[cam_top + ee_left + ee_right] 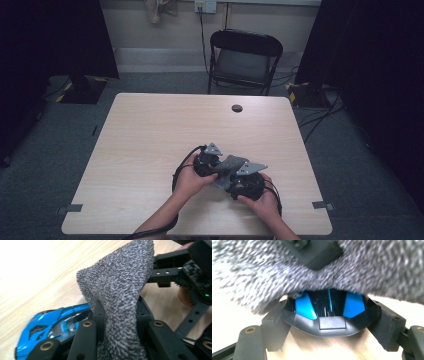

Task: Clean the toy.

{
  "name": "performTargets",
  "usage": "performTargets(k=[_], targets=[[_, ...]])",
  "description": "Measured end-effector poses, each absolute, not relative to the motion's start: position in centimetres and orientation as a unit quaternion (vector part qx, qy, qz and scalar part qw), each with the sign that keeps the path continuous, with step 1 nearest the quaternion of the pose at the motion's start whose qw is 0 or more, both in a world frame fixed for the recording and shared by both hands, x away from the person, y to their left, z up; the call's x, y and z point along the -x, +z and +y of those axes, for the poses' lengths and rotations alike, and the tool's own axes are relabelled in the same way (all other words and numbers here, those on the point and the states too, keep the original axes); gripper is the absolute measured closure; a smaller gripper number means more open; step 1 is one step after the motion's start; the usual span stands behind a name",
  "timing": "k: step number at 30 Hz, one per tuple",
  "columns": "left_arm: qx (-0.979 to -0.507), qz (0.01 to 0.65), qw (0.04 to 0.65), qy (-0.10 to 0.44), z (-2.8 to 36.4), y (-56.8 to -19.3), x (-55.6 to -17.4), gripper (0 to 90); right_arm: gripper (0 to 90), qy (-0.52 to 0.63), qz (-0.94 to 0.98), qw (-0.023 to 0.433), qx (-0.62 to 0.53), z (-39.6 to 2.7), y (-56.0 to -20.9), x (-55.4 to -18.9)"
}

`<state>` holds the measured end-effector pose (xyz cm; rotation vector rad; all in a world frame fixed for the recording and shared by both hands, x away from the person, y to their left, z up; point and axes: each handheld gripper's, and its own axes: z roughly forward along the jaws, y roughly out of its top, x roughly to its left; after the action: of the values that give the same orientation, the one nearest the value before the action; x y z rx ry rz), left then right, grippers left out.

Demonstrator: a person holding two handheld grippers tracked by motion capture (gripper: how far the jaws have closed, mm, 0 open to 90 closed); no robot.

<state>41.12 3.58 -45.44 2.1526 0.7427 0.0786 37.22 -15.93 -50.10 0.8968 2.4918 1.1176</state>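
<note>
Seen from the high view, a person works at the near middle of a pale wood-grain worktop (pixel 150 150), both hands close together: the left tool (pixel 207 162) carries a grey speckled terry cloth (pixel 231 165) that drapes across to the right tool (pixel 247 184). The rest of the worktop is bare apart from a round cable hole at its far edge, and a black folding chair (pixel 244 60) stands beyond it. The job appears to be wiping a toy with the cloth, and it looks to be under way rather than finished; how much of the toy has been covered cannot be judged.

In the left gripper view, the left tool (pixel 117 315) is pinched tight on the cloth (pixel 120 290), which rises between its jaws in a thick, nubbly fold. Just beside the jaws, low and to the left, lies a glossy bright-blue plastic toy car with dark windows (pixel 47 325), above the worktop (pixel 37 272). The right tool's black frame shows at the upper right.

In the right gripper view, the right tool (pixel 325 322) stands wide, its jaws gripping the toy car (pixel 324 315) by its two sides, end-on to the camera: blue panels flank a black centre above a dark bumper. The cloth (pixel 262 277) lies over the car's top, touching it, blurred at this range. The car looks clean and shiny where it shows; the part under the cloth is hidden.
</note>
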Motion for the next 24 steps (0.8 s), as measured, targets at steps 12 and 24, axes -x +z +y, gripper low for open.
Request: performTargets(k=[12,24], targets=[[-0.844,0.332,0.419,0.042,5.7,-45.6,-42.8,70.6,24.3,0.385,0.859,0.133,-0.308,-15.9,-50.1,-37.2],[-0.841,0.346,0.412,0.062,7.2,-46.1,-43.7,70.5,24.3,0.385,0.860,0.133,-0.308,-15.9,-50.1,-37.2]])
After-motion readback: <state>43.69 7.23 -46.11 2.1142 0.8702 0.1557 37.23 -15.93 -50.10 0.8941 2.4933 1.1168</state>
